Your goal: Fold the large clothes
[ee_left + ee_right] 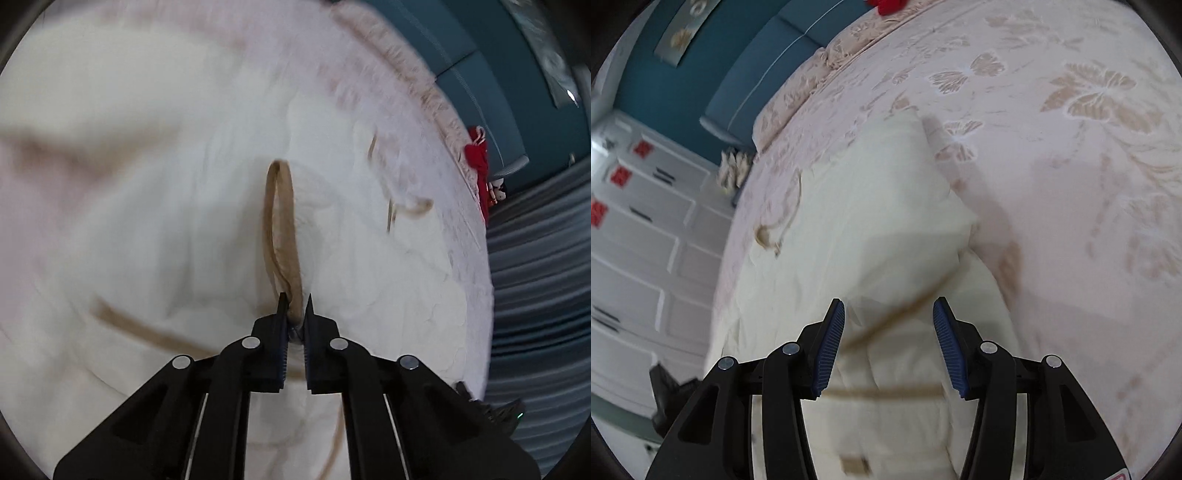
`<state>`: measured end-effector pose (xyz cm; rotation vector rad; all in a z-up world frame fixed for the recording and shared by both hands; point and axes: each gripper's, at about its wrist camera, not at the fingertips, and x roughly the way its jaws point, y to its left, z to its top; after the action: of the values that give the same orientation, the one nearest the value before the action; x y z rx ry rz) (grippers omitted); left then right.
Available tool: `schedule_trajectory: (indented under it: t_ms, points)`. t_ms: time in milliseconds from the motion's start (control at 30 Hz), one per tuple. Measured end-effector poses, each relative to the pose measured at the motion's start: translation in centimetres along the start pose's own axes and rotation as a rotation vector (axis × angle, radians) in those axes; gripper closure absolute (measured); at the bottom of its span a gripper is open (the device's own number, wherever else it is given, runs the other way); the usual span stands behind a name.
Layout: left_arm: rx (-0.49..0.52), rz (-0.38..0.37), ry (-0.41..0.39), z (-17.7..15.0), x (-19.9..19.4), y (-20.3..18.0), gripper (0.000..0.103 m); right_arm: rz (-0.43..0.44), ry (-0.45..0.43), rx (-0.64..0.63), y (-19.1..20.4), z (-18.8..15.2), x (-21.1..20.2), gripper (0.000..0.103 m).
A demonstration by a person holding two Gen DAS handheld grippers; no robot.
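Bedspread [1071, 166] bare rightward, garment [868, 221] near edge

Cream garment [871, 229] with tan trim, rumpled on bed.

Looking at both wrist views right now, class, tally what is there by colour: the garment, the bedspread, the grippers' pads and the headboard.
Cream: 1, the garment, tan-trimmed
Pale pink: 1, the bedspread, butterfly-patterned
Black pads: 1, the left gripper, shut on the garment's tan trim
Blue pads: 1, the right gripper, open above the garment
Teal: 1, the headboard
Total: 5
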<state>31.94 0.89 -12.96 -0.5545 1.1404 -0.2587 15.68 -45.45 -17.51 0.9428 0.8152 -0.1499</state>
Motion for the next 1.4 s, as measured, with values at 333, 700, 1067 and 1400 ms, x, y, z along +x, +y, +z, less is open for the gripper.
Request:
schedule_trajectory:
  t_ms: [333,700,1067,1400]
  points:
    - [0.141,0.158,-0.160,3.6,-3.1,0.8,0.098,0.034,-0.218,-0.154,5.7,2.0,-3.0,0.102]
    - [0.137,0.267,-0.106,1.8,1.7,4.2,0.098,-0.079,-0.086,-0.151,3.6,1.1,-1.0,0.083]
    - [0.154,0.233,-0.107,1.8,1.5,3.7,0.098,0.084,-0.043,0.056,2.0,2.4,3.0,0.094]
    - [0.286,0.279,-0.107,-0.4,4.6,2.3,0.097,-0.173,-0.066,-0.121,0.4,1.5,5.0,0.099]
